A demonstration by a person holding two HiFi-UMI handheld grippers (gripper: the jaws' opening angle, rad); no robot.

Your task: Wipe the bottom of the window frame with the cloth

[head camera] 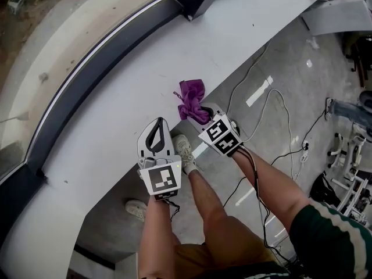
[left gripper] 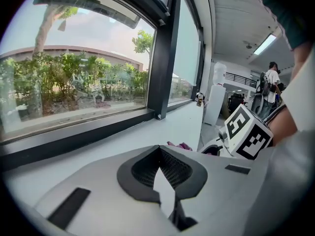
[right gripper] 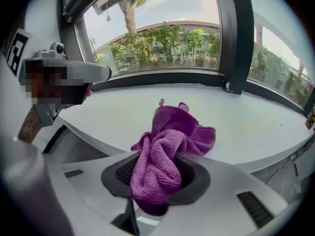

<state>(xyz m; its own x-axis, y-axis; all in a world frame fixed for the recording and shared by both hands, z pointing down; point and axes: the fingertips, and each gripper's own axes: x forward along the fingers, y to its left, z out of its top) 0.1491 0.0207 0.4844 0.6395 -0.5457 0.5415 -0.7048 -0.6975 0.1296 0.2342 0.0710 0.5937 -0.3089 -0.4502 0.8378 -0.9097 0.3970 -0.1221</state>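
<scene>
Over the sill point(head camera: 110, 106), right tool point(head camera: 201, 115) clamps cloth point(head camera: 190, 93).

A broad white sill point(head camera: 116, 115) curves along beneath the window glass point(head camera: 58, 22). It is edged by the dark window frame point(head camera: 96, 68), with a thick dark post point(right gripper: 236, 38) standing between the panes. Daylight comes in, and outside green shrubs and trees point(right gripper: 167, 45) stand before a low building. Below the sill the floor point(head camera: 290, 63) is bare grey concrete, crossed by thin cables point(head camera: 249, 73) and marked with a white strip point(head camera: 258, 92). Farther into the room a long ceiling light point(left gripper: 266, 44) glows above a white column point(left gripper: 214, 100).
</scene>
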